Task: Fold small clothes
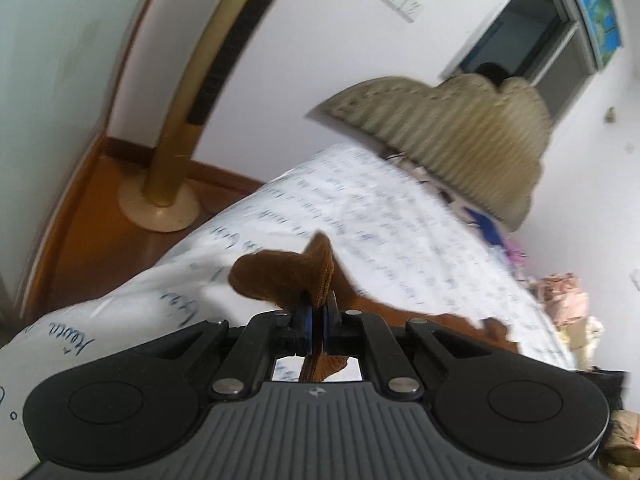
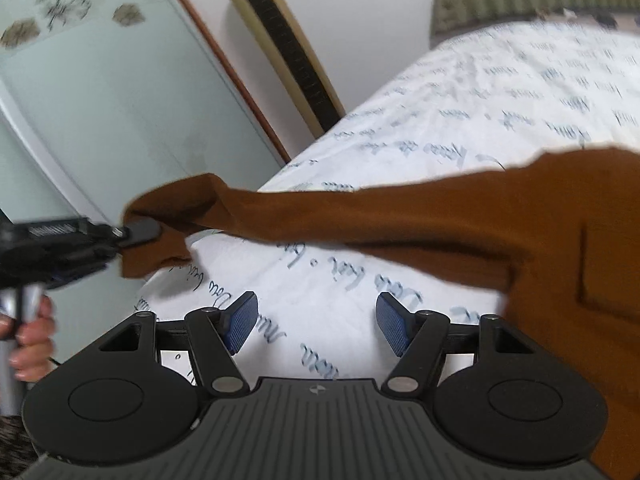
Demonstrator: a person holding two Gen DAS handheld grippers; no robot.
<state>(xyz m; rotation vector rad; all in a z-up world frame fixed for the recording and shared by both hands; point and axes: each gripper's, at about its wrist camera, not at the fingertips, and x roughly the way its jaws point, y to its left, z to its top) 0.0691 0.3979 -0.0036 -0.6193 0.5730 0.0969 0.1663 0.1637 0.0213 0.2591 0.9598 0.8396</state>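
White bedding printed with blue handwriting [image 2: 400, 128] covers the bed, and just above it the right gripper [image 2: 316, 326] hovers with its 2 blue pads wide apart, nothing between them. Beyond, the left gripper [image 1: 319, 322] pinches a sleeve end of the small rust-brown knit garment [image 2: 500, 240], lifting it while the body sags onto the sheet. Farthest stand a beige ribbed headboard [image 1: 460, 136] and a gold tower fan [image 1: 188, 120].
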